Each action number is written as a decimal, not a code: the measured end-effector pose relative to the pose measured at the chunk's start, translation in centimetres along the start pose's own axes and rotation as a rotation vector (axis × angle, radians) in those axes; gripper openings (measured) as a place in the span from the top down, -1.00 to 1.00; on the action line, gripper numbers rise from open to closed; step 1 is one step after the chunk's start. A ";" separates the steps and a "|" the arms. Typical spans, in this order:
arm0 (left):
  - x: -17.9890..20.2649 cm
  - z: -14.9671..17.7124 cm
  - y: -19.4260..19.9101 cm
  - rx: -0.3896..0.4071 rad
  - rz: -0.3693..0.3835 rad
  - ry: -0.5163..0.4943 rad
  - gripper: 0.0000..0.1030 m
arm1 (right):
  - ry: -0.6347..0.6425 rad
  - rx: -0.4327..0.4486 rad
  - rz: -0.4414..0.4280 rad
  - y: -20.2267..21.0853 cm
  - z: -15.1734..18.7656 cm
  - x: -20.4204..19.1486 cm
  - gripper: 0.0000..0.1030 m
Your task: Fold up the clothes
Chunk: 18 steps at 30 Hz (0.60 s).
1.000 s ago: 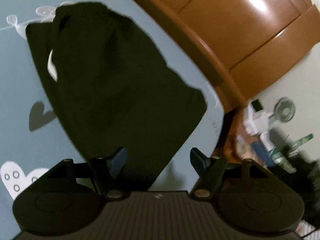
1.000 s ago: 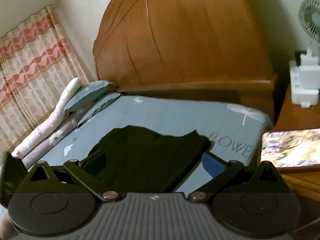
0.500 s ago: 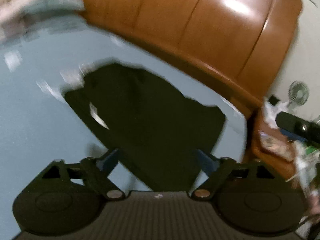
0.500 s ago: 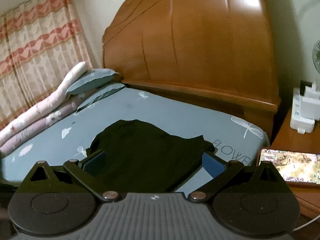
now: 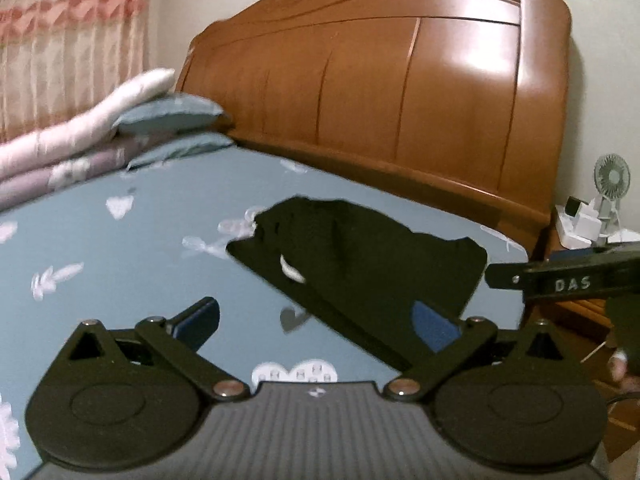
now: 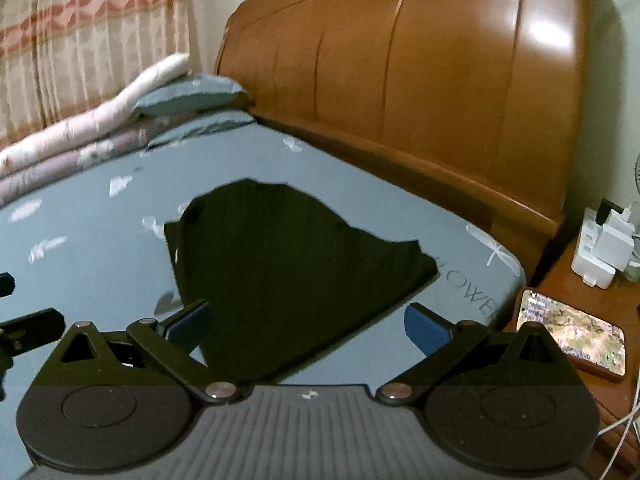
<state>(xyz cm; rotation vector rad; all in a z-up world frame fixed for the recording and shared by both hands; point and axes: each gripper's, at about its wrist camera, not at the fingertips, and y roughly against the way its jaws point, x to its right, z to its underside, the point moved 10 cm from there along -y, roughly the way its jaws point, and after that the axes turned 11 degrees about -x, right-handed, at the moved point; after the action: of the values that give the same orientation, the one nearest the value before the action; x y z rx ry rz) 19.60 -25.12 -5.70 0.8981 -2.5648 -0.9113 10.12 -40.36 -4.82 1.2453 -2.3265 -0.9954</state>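
Black garment lying folded and flat on the blue-grey bed sheet, near the corner beside the wooden headboard and the nightstand; left gripper spread wide with nothing between the fingers, jaws just opened from a narrower gap; right gripper likewise apart and empty, hovering over the cloth's near edge. Judged a release and pull-back after a fold; best done by lifting clear without snagging the top layer, then checking for square edges and pressing down the ridge at the far end if another fold is due; worth keeping clear of the phone on the nightstand. Against a second ago: left view now backed off, higher and levelled out, showing pillows and curtain instead of a close tilted look at the cloth; garment itself unmoved.
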 end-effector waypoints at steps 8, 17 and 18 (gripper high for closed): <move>-1.5 2.6 2.1 -0.042 0.081 0.133 -0.99 | 0.032 -0.050 -0.010 0.2 2.3 -2.7 -1.00; 0.8 2.4 3.1 -0.084 0.121 0.113 -0.99 | 0.072 -0.070 0.013 1.2 3.3 -4.4 -1.00; 1.2 2.4 3.1 -0.088 0.122 0.116 -0.99 | 0.079 -0.068 0.019 1.3 3.4 -4.3 -1.00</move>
<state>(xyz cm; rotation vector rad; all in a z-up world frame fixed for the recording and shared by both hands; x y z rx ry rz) 16.21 -22.85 -5.47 0.7392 -2.4318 -0.9012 9.93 -34.87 -6.08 1.2115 -2.2225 -0.9925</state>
